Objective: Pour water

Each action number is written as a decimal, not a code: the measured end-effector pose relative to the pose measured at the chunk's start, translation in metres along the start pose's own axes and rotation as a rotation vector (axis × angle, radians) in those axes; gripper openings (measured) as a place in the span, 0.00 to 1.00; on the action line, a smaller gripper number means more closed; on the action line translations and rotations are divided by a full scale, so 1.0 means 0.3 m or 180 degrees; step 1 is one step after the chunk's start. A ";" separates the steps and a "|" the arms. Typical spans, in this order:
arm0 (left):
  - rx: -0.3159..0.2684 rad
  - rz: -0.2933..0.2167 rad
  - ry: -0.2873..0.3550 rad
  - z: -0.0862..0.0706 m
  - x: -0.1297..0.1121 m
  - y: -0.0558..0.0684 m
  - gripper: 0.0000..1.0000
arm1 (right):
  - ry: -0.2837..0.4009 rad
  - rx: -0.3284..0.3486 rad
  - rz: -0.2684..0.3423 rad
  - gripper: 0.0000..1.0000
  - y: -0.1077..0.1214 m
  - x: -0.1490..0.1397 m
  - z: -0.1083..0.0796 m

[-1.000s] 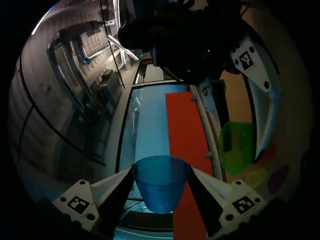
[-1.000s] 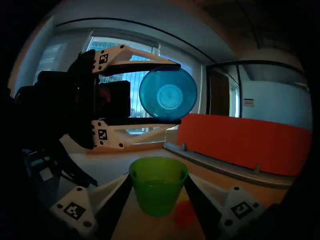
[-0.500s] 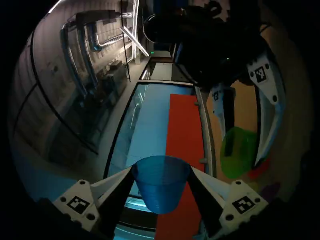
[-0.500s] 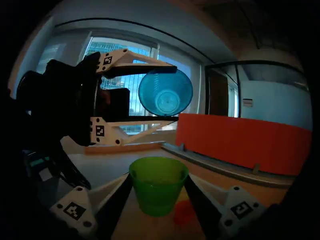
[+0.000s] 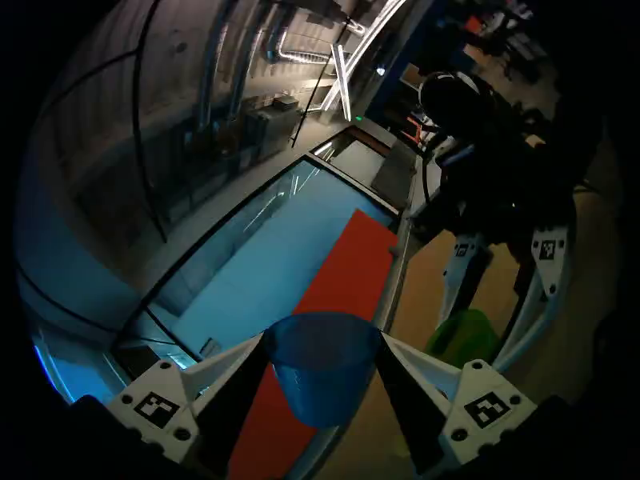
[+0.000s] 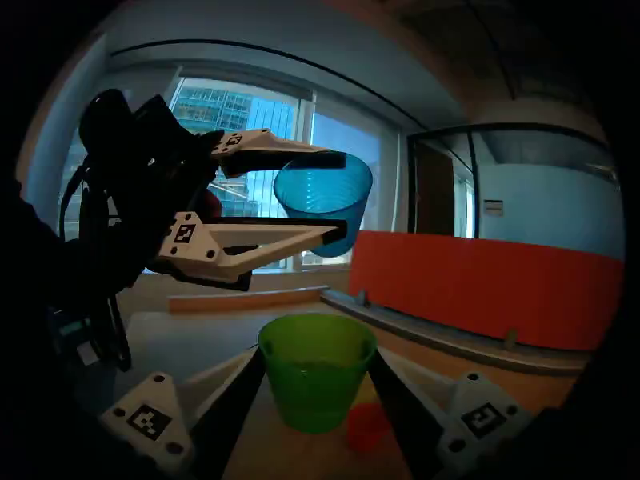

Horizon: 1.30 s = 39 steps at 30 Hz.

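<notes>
Blue cup (image 6: 324,204), upper centre, near upright, mouth up, clamped in left gripper (image 6: 344,196); right gripper (image 6: 318,356) clamps upright green cup (image 6: 318,392).

An orange-red partition panel (image 6: 496,288) runs along the far edge of a pale wooden table (image 6: 200,336), with a grey metal rail (image 6: 448,336) at its foot. A small red object (image 6: 366,420) lies on the table, its shape too blurred to name. Behind, a large window (image 6: 240,112) shows high-rise buildings in daylight. To its right stands a dark-framed glass wall (image 6: 436,184), with a small sign (image 6: 497,206) on the wall beyond. In the left gripper view the ceiling tilts into sight: bright strip lights (image 5: 342,72) and exposed pipes (image 5: 296,58).
</notes>
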<state>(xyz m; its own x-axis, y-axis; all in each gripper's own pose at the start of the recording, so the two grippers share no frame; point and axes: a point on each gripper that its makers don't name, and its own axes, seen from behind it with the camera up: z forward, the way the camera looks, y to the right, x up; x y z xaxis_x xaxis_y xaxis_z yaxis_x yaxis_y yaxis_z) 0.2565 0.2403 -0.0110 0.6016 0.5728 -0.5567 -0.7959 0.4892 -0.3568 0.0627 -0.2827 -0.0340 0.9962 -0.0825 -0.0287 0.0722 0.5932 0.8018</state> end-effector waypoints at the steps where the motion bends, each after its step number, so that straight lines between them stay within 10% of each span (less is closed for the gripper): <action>1: -0.0010 -0.0104 0.0007 -0.002 0.000 -0.002 0.88 | 0.0002 -0.0001 -0.0002 0.89 0.000 0.001 -0.001; 20: -0.0199 -0.2042 0.0035 0.015 -0.067 -0.047 0.88 | 0.0037 -0.0029 -0.0028 0.90 -0.002 0.033 -0.017; 39: -0.0339 -0.2437 -0.0155 -0.025 -0.187 0.055 0.88 | -0.0073 -0.0186 0.0021 0.89 0.079 -0.015 -0.064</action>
<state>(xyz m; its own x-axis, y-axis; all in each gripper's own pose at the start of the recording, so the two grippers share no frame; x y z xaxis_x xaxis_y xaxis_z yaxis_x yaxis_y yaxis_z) 0.2093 0.2114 0.0087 0.9871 0.1300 -0.0930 -0.1577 0.6961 -0.7004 0.0609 -0.2530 -0.0264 0.9953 -0.0963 -0.0092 0.0690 0.6396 0.7656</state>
